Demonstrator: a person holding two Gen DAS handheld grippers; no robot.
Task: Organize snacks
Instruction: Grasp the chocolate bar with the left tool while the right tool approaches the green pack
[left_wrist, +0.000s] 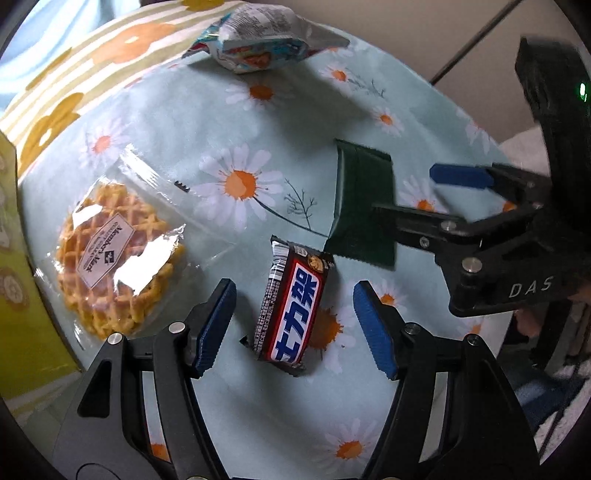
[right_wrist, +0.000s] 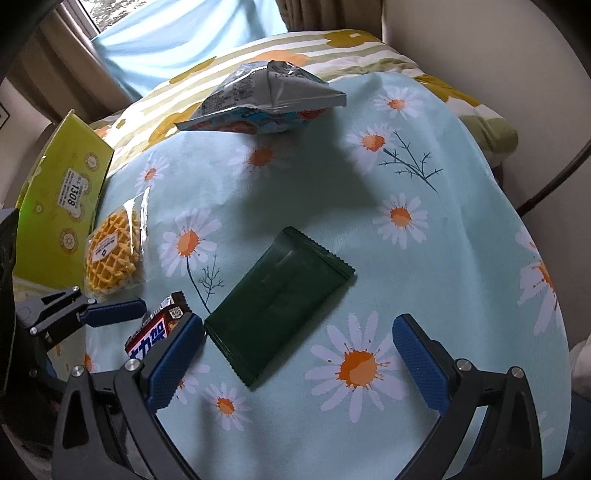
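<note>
A brown Snickers bar (left_wrist: 291, 306) lies on the daisy tablecloth (left_wrist: 221, 122), between the open fingers of my left gripper (left_wrist: 293, 328). A dark green flat packet (right_wrist: 280, 302) lies in front of my open right gripper (right_wrist: 299, 362), just beyond its fingertips. In the left wrist view the right gripper (left_wrist: 417, 192) hangs over the green packet (left_wrist: 362, 199). A waffle in clear wrap (left_wrist: 118, 258) lies to the left. A puffy blue and silver snack bag (left_wrist: 258, 37) lies at the far edge. The left gripper also shows in the right wrist view (right_wrist: 147, 314), around the bar (right_wrist: 155, 332).
A yellow-green cardboard box (right_wrist: 62, 195) stands at the table's left edge, next to the waffle (right_wrist: 110, 254). A striped flowered cushion (right_wrist: 258, 48) lies behind the snack bag (right_wrist: 266, 99). The tablecloth (right_wrist: 443, 184) drops off at the right.
</note>
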